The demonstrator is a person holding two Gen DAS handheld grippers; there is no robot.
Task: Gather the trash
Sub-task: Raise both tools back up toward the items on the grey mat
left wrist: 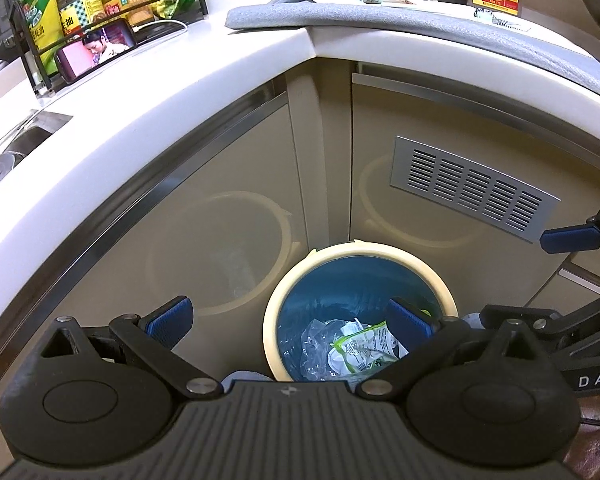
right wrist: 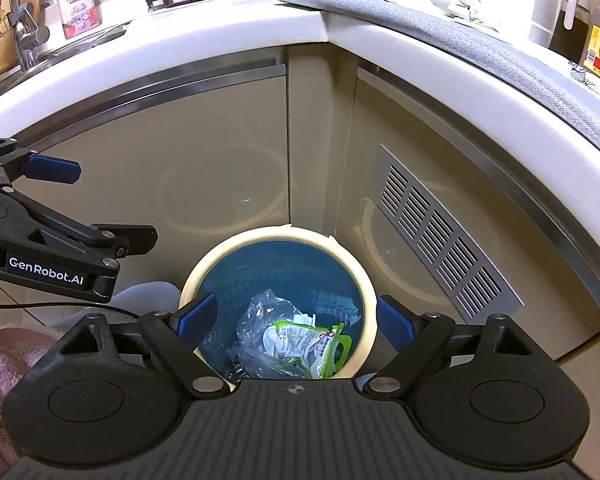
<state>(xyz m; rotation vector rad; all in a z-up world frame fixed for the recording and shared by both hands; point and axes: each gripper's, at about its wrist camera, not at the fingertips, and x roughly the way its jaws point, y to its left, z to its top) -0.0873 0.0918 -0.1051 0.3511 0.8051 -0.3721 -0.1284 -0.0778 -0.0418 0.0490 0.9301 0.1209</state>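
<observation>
Right now you are hovering both grippers, left (left wrist: 290,322) and right (right wrist: 296,318), spread and empty over the bin (right wrist: 204,276), where the trash (right wrist: 300,344) is lying at 6 o'clock, so reaching in risks snagging the blue liner (right wrist: 276,264).

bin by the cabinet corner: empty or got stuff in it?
Not empty. The bin holds clear plastic and a green-white wrapper low on its blue liner.
</observation>
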